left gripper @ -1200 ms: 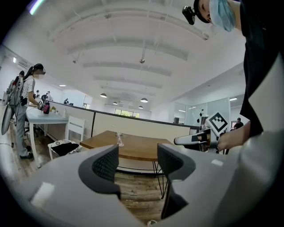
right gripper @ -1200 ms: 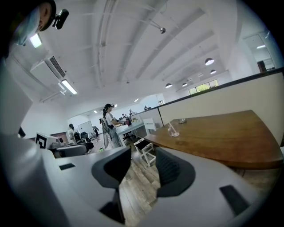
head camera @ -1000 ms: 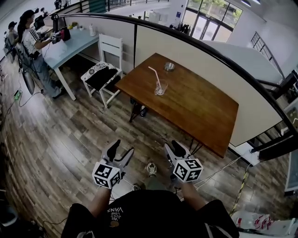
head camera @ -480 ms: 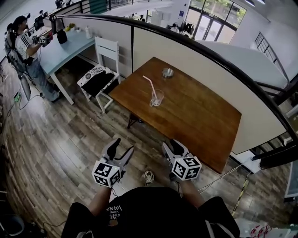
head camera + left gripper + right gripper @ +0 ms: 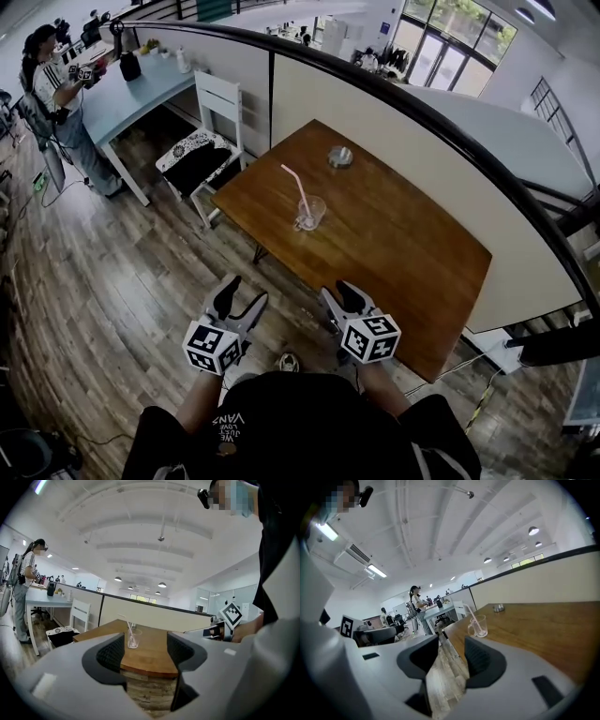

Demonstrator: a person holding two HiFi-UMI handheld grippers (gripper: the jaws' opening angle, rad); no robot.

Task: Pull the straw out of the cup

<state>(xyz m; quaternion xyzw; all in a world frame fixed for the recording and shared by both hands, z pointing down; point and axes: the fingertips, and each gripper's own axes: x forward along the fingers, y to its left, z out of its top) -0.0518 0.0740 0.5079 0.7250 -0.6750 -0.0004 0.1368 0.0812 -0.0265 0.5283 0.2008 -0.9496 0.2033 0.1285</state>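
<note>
Straw [image 5: 299, 193]: one pink straw standing in the cup [image 5: 310, 214]; its lower end is inside the glass and its upper end is free above the rim.
Straw axis: long axis tilted off upright; in the head view the top leans up and to the left, toward the white chair [image 5: 217, 111].
Cup: one clear glass cup on the brown bench [image 5: 403, 239], near the left end and well apart from both grippers.
Left gripper [image 5: 241, 298]: held low in front of the person's body over the wooden floor [image 5: 112, 281], short of the bench's near edge. It points forward at the bench, jaws spread with nothing between them.
Right gripper [image 5: 338, 296]: level with the left one and beside it, aimed the same way. Its jaws are parted and empty, with the cup beyond them.
Forearms: both reach forward from the torso, marker cubes turned up toward the head camera.
Other things on the bench: one small metal dish [image 5: 340, 157], beyond the cup.
Background: a person [image 5: 54, 82] stands at a pale blue desk [image 5: 141, 89] to the far left.
</note>
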